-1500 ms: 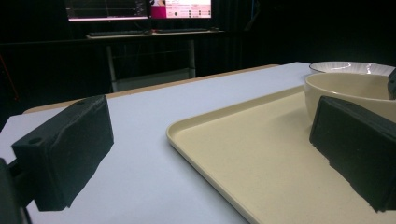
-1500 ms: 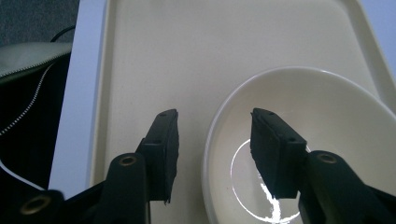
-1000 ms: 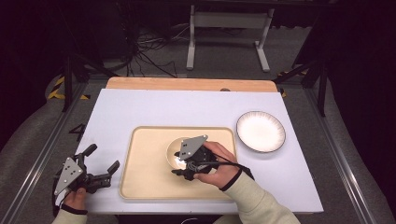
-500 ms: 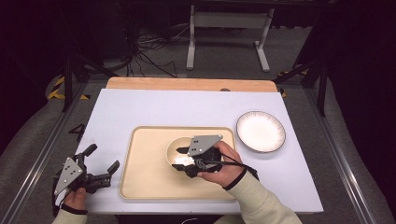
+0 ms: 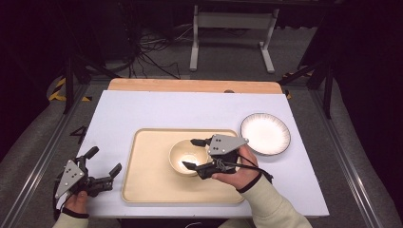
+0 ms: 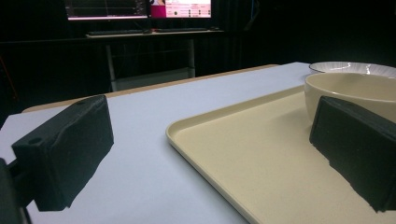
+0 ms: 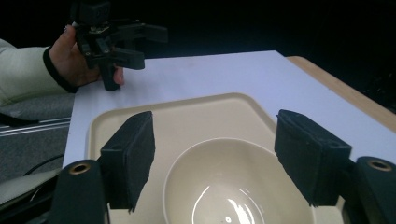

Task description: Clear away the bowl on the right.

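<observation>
- Round cream ceramic bowl [image 5: 186, 157] sits on the beige plastic tray [image 5: 147, 180]; right gripper [image 5: 194, 154] spread wide, straddling it, probably not touching yet.
- Left gripper [image 5: 102, 164] released, idle beside the tray.
- White ribbed plate [image 5: 265, 133] untouched.

High view: overhead, facing forward and down across the whole surface [image 5: 142, 114]. Left gripper view: low, skimming close over the tray [image 6: 261, 158]. Right gripper view: close above the bowl [image 7: 229, 186]. Tray and bowl shared by all.
</observation>
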The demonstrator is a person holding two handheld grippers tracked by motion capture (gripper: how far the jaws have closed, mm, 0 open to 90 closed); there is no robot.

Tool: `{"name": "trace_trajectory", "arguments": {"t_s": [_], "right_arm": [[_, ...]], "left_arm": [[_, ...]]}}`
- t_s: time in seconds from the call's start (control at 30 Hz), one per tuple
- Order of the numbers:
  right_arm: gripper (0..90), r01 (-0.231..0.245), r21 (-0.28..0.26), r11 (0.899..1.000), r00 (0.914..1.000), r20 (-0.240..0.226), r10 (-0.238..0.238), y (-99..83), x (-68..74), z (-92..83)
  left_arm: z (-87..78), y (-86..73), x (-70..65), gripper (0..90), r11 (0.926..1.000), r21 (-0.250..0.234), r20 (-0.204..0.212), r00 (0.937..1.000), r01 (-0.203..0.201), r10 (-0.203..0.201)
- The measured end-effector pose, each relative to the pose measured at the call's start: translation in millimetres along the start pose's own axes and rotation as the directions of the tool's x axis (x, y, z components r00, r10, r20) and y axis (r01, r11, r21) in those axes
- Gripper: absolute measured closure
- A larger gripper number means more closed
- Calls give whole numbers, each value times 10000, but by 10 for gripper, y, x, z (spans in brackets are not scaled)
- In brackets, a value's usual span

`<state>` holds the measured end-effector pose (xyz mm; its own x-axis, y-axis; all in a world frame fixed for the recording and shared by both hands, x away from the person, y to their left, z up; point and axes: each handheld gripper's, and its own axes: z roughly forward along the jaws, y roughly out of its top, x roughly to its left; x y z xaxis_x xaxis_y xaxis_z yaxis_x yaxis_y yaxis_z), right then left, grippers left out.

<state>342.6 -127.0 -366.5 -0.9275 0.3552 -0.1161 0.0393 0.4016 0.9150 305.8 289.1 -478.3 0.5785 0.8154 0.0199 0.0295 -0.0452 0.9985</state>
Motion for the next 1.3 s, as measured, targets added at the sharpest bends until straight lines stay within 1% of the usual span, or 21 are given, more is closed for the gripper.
{"name": "trace_trajectory", "arguments": {"t_s": [0.1, 0.13, 0.27, 0.43, 0.5, 0.6, 0.67, 0.9, 0.97, 1.1, 1.23, 1.3], "right_arm": [[262, 61, -260, 9996, 9998, 214, -55, -30, -27, -77], [256, 59, -422, 9991, 9996, 278, -47, -41, -41, -107], [240, -58, -709, 9975, 9990, 433, 89, -59, -81, -190], [231, -24, -1055, 9944, 9987, 508, 78, -78, -122, -305], [229, -74, -1178, 9930, 9986, 513, 136, -96, -143, -350], [224, -261, -1403, 9898, 9978, 570, 344, -148, -202, -449], [223, -276, -1418, 9895, 9972, 650, 371, -161, -217, -473], [214, -425, -1620, 9859, 9928, 1034, 598, -235, -323, -675], [208, -443, -1623, 9858, 9922, 1079, 623, -245, -332, -698], [193, -563, -1617, 9852, 9883, 1312, 781, -304, -367, -779], [188, -655, -1593, 9851, 9853, 1459, 891, -348, -394, -850], [193, -769, -1555, 9848, 9850, 1414, 993, -363, -408, -887]], "left_arm": [[0, 0, 0, 2, 10000, 0, 1, 10000, 1, -1], [0, 0, 1, 2, 10000, 0, 5, 10000, 5, -5], [1, -1, 0, 2, 10000, -21, 2, 10000, 10, -10], [0, -1, 3, 2, 10000, -30, 6, 10000, 36, -36], [0, -1, 4, 2, 10000, -27, 7, 10000, 66, -66], [0, -1, 5, 2, 10000, -27, 7, 10000, 67, -67], [1, -1, 5, 2, 10000, -26, 8, 10000, 68, -68], [0, 0, 7, 2, 10000, -2, 16, 10000, 72, -72], [0, 1, 9, 2, 10000, 2, 27, 10000, 67, -67], [0, 0, 8, 2, 10000, -7, 23, 10000, 68, -68], [0, 1, 9, 2, 10000, 3, 29, 10000, 74, -74], [1, 0, 10, 2, 10000, -3, 33, 10000, 85, -85]]}}
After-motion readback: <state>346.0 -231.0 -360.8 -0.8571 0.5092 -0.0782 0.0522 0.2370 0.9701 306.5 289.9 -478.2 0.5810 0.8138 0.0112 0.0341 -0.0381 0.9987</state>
